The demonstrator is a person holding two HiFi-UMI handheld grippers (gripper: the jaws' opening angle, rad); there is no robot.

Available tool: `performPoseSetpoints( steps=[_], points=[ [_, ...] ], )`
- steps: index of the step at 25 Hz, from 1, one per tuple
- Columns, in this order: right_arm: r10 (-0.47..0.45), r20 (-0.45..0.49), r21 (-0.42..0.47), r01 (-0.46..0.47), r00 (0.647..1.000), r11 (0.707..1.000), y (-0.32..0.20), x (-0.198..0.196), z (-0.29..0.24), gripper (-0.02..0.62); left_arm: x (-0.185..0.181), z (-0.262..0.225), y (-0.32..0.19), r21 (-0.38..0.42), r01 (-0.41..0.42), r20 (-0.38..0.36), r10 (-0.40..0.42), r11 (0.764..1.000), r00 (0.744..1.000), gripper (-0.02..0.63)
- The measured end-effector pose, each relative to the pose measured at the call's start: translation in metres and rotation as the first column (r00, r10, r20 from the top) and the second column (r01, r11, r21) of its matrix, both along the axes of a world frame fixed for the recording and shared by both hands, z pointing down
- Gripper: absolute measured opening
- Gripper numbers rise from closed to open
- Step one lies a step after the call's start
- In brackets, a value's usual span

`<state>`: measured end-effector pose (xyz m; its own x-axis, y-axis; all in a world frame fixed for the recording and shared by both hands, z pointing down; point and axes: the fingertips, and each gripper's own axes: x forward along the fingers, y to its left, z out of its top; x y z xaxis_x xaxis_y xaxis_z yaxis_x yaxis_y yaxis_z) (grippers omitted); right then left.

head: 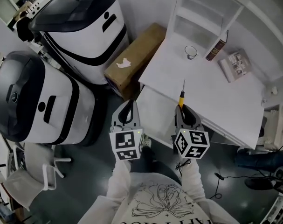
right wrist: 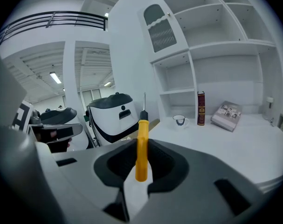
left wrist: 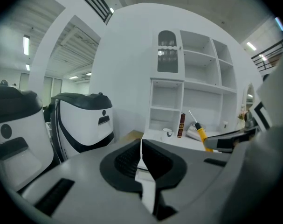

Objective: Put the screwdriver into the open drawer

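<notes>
yellow plastic forms the handle of the screwdriver (head: 181, 98), which the right gripper (head: 184, 112) pinches between its pads. the handle's butt sits back in the throat of the jaws, while the black collar and the thin metal shaft stick out past the tips, pointing forward over the desk. the left gripper (head: 128, 108) is just beside the right one, on its left, with its jaws pressed together on nothing. the open drawer (head: 155, 108) lies just ahead of and below both tools, in the gap between them, pulled out from the front edge of the white desk (head: 216, 97). beyond the screwdriver's tip, further ahead of the right gripper, a white mug (head: 190, 52) and an upright brown book (head: 216, 48) stand on the desk. a flat booklet (head: 234, 64) lies to the right of them. ahead of the left gripper a cardboard box (head: 136, 59) lies against the desk's side. further to that gripper's left stand two large white-and-black machines (head: 80, 27).
</notes>
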<state>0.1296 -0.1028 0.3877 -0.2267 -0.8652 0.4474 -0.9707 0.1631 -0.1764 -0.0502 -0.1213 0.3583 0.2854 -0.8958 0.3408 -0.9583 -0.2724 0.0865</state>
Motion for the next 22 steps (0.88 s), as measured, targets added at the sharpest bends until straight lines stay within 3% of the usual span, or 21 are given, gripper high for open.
performPoseSetpoints(
  steps=[14, 22],
  points=[
    [-0.050, -0.022, -0.171, 0.046, 0.998, 0.984, -0.034, -0.010, 0.086, 0.066, -0.008, 0.082, -0.035, -0.157, -0.011, 0.009, 0.013, 0.988, 1.000, 0.009],
    [-0.175, -0.026, -0.267, 0.162, 0.984, 0.950, -0.042, -0.017, 0.133, 0.066, -0.006, 0.122, -0.040, -0.234, 0.031, 0.004, -0.031, 0.972, 1.000, 0.008]
  ],
)
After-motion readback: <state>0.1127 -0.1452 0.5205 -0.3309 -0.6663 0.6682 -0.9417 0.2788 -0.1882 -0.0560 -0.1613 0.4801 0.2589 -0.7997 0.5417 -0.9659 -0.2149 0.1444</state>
